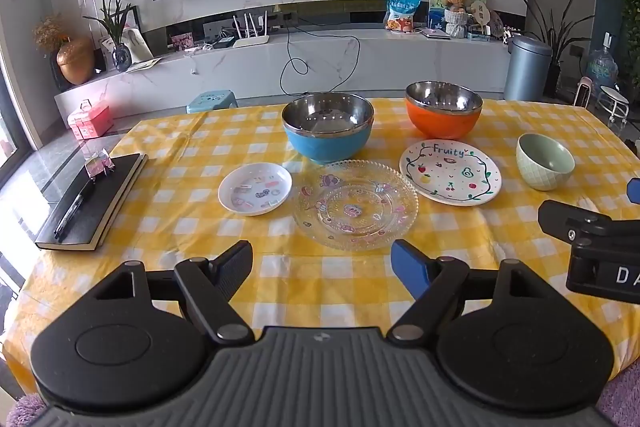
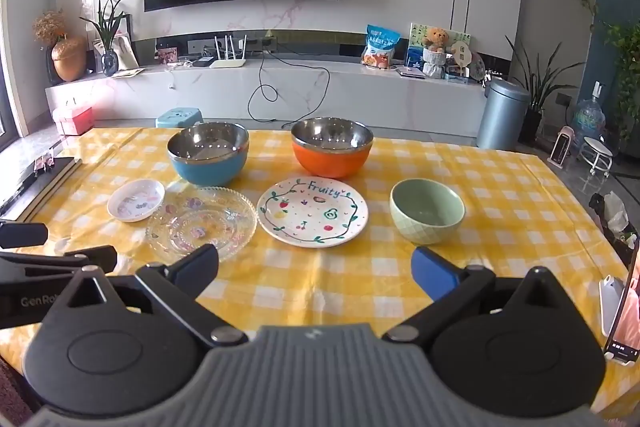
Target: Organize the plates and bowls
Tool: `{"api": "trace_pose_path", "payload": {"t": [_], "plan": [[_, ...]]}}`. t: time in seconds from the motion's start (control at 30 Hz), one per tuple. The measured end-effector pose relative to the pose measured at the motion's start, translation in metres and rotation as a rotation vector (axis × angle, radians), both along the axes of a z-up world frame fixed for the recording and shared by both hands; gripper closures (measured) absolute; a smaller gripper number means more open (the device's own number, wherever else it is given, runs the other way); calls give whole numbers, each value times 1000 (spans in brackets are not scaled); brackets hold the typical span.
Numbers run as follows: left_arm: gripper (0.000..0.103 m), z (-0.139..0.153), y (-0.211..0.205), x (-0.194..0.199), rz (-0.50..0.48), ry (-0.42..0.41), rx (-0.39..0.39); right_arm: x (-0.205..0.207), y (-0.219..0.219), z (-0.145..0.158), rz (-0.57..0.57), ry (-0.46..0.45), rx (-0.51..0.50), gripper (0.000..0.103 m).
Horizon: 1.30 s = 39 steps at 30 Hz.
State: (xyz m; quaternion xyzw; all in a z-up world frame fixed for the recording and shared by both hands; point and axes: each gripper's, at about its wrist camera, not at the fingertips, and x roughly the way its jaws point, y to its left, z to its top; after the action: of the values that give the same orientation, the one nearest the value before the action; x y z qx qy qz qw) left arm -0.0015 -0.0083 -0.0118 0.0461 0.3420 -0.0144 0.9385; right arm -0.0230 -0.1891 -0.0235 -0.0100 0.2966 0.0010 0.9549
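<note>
On the yellow checked table (image 1: pixel 304 291) (image 2: pixel 500 195) stand a blue steel-lined bowl (image 1: pixel 327 126) (image 2: pixel 208 154), an orange steel-lined bowl (image 1: pixel 443 109) (image 2: pixel 332 146) and a green ceramic bowl (image 1: pixel 545 161) (image 2: pixel 427 211). In front lie a small white plate (image 1: pixel 255 188) (image 2: pixel 136 200), a clear glass plate (image 1: pixel 355 203) (image 2: pixel 201 224) and a white "Fruity" plate (image 1: pixel 450 171) (image 2: pixel 312 211). My left gripper (image 1: pixel 322 265) is open and empty, just short of the glass plate. My right gripper (image 2: pixel 315 269) is open and empty, short of the Fruity plate.
A black notebook with a pen (image 1: pixel 94 203) (image 2: pixel 36 183) lies at the table's left edge. A phone on a stand (image 2: pixel 624 307) is at the right edge. A TV console, a stool (image 1: pixel 212 101) and a bin (image 1: pixel 526 67) stand beyond the table.
</note>
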Motion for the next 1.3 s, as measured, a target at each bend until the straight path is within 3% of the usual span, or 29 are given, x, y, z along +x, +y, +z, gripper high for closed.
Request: {"api": "trace_pose_path", "payload": {"t": [1.3], "plan": [[10, -2, -2, 0, -2, 2, 1, 3, 3, -8, 3, 5, -5, 3]]}}
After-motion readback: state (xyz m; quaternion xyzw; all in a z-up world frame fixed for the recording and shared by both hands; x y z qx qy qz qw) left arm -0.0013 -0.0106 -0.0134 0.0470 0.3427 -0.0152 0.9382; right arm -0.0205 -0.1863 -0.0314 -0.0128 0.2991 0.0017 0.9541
